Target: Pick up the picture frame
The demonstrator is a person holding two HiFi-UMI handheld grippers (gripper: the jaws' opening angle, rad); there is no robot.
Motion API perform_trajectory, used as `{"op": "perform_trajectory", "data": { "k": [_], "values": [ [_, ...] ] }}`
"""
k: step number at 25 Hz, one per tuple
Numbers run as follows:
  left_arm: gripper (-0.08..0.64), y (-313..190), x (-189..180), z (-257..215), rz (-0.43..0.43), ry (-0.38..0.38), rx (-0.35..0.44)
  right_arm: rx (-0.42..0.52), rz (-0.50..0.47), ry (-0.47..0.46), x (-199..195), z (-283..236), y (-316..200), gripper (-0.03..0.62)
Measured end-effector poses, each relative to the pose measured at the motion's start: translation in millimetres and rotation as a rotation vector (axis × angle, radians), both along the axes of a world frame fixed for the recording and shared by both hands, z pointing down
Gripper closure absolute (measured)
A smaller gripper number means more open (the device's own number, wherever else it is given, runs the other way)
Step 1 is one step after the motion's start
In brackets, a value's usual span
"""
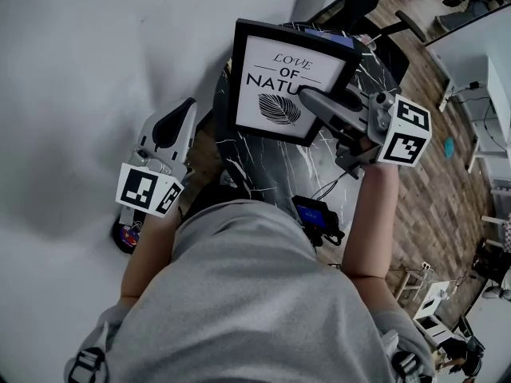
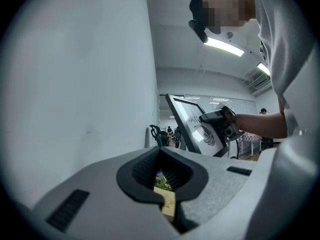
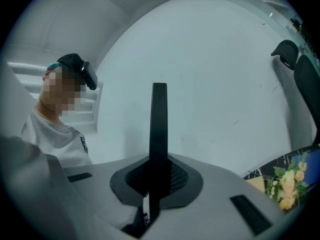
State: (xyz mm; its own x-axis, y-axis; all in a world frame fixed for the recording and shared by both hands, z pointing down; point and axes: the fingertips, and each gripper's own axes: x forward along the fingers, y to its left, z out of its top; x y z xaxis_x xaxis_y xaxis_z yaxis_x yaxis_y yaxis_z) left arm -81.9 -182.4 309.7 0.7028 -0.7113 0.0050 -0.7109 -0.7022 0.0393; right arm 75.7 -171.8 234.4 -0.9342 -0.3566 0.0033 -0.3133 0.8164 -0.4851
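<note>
Frame position: the picture frame (image 1: 287, 82) was held over the dark marbled worktop (image 1: 263, 170), its printed face tilted up toward the head view; from the left gripper view it looked clear of the surface.
Right gripper: the right gripper (image 1: 313, 100) had its jaws closed nearly all the way onto the frame's right-hand border, the thin black edge standing upright between the pads in the right gripper view.
Left gripper: the left gripper (image 1: 172, 126) hung well apart from the frame at the worktop's left side, its jaws only a narrow slit apart and gripping nothing.
Stage: the pick-up appeared done or all but done, with the whole load on one side grip.
Handling: the frame was probably rigid and fairly light, with a smooth moulding that could slip and a glazed front likely to crack if knocked.
Where to hold: the solid border was the safe place, pads across its thickness and off the glazing; held by one side, the frame would tend to swing about the pads.
</note>
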Motion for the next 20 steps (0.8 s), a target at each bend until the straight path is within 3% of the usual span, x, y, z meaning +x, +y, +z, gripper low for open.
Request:
{"op": "perform_trajectory", "data": {
  "k": [20],
  "values": [
    [0.554,-2.8,1.7,4.4,0.006,-0.006,-0.01,-0.007,0.011,-0.01,2.9,3.2,-3.0,0.561]
  ]
}}
